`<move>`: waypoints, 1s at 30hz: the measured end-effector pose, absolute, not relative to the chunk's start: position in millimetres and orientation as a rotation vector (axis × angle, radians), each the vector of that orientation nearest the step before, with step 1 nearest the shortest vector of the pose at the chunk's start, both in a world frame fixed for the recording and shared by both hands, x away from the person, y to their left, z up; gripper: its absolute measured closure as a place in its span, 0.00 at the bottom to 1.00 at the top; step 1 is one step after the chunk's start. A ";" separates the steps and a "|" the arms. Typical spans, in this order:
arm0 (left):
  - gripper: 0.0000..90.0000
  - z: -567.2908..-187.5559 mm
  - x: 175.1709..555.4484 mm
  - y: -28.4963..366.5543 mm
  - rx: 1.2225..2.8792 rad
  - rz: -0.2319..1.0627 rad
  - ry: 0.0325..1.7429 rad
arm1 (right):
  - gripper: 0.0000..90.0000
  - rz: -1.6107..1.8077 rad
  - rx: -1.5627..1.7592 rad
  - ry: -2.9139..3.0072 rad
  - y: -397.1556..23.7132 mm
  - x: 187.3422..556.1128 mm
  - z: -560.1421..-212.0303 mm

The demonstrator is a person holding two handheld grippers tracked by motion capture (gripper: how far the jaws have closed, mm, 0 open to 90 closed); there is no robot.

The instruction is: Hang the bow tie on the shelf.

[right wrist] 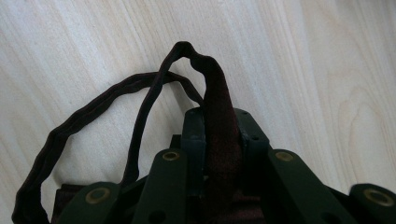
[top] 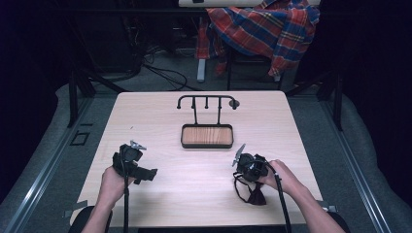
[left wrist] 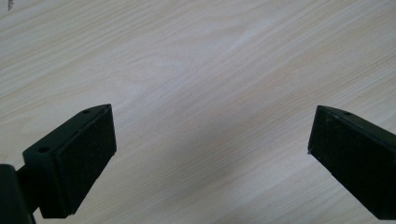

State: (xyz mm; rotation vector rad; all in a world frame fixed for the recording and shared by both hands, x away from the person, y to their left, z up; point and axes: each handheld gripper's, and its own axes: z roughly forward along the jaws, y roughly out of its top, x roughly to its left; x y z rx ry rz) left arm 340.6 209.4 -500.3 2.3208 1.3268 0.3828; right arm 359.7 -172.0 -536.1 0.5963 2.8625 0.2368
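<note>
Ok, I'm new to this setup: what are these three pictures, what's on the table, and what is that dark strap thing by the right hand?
A person sits at a wooden table with a hand-held two-jaw gripper in each hand. The high view looks down from above; the other two come from cameras riding on each gripper. The left gripper has its jaws wide apart over bare tabletop, holding nothing. The right gripper is clamped on a dark red bow tie, whose thin strap loops onto the table. Mid-table stands a black hanging rack rising from a small wood-floored tray. Behind the table, a plaid shirt drapes over a chair.
</note>
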 end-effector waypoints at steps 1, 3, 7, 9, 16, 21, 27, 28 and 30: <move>0.01 -500.3 340.7 209.5 2.322 0.383 1.326 | 0.85 0.244 0.602 2.867 -172.2 359.7 -536.9; 0.01 -500.3 340.6 209.3 2.322 0.385 1.325 | 0.84 0.232 0.603 2.869 -172.2 360.0 -537.4; 0.01 -500.1 340.5 209.3 2.322 0.382 1.325 | 0.85 0.214 0.604 2.867 -171.6 359.2 -540.5; 0.01 -500.2 340.5 209.3 2.322 0.383 1.325 | 0.89 0.178 0.592 2.858 -171.5 359.4 -540.8; 0.01 -500.2 340.6 209.4 2.322 0.382 1.325 | 0.99 0.175 0.616 2.835 -174.4 360.9 -540.8; 0.01 -500.2 340.6 209.6 2.322 0.382 1.327 | 0.99 0.174 0.680 2.801 -177.5 364.3 -538.2; 0.01 -500.2 340.5 209.7 2.318 0.383 1.331 | 1.00 0.218 0.767 2.748 -183.8 367.5 -529.9; 0.01 -500.1 340.4 209.7 2.319 0.383 1.331 | 1.00 0.234 0.793 2.738 -185.3 367.7 -528.6; 0.01 -500.2 340.4 209.7 2.319 0.384 1.331 | 1.00 0.248 0.838 2.709 -189.4 368.6 -523.3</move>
